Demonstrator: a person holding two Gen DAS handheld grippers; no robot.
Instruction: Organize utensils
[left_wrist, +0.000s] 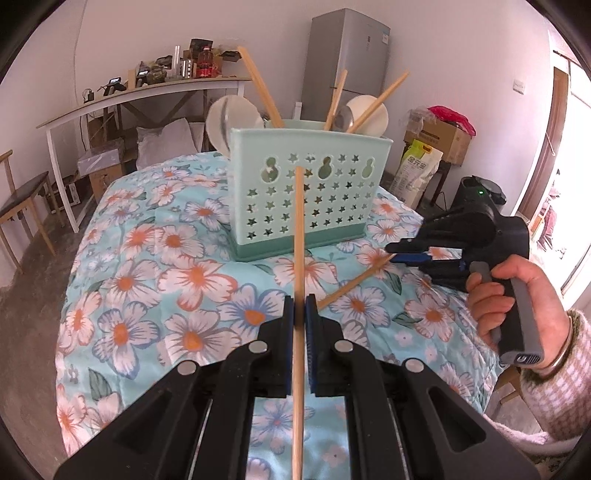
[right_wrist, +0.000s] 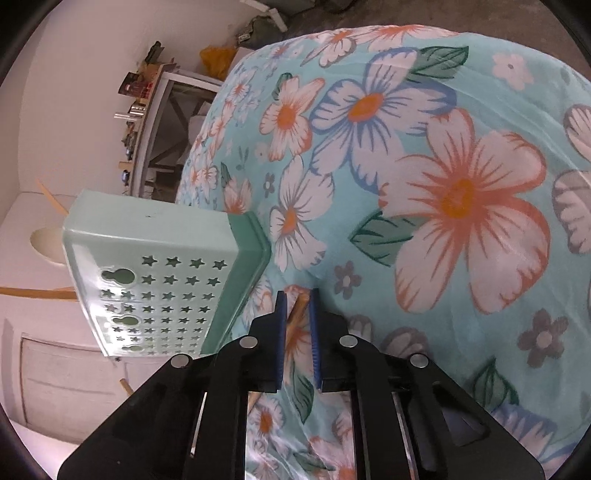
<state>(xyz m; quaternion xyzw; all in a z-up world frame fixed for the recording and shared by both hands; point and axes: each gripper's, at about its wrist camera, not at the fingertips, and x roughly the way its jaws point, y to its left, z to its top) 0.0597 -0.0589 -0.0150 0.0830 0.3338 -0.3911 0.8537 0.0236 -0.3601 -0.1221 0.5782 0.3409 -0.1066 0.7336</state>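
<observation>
I see the floral cloth (left_wrist: 155, 266) covering the whole table under both grippers, teal with orange-centred flowers. On it, straight ahead of my left fingers, the mint utensil caddy (left_wrist: 308, 188) stands upright, star holes across its front, darker green base. In the right wrist view the same caddy sits up and left of my right fingers, appearing tipped only because that camera is rolled.

Inside the caddy: a clear round ladle bowl (left_wrist: 232, 120) at the left end, a white spoon (left_wrist: 369, 112) at the right end, a metal spoon (left_wrist: 341, 118) just beside it, and three loose chopsticks (left_wrist: 260, 86) leaning out the top at different angles.

My right hand (left_wrist: 517, 299) grips the handle of the right gripper (left_wrist: 397, 254), off to the right of my left fingers, pink-white sleeve and a bangle at the wrist. Its jaws are drawn in close around the end of a lying chopstick (left_wrist: 354, 282) that rests on the cloth, angled from my left fingertips toward the right ones. From the right wrist view a narrow gap shows between the blue pads with the wood tip in it; I cannot tell if the pads actually press it.

My left gripper (left_wrist: 300, 302) is clamped on a held chopstick (left_wrist: 298, 236), which runs straight forward between the pads, tip up in front of the caddy face, tail back under the camera.
</observation>
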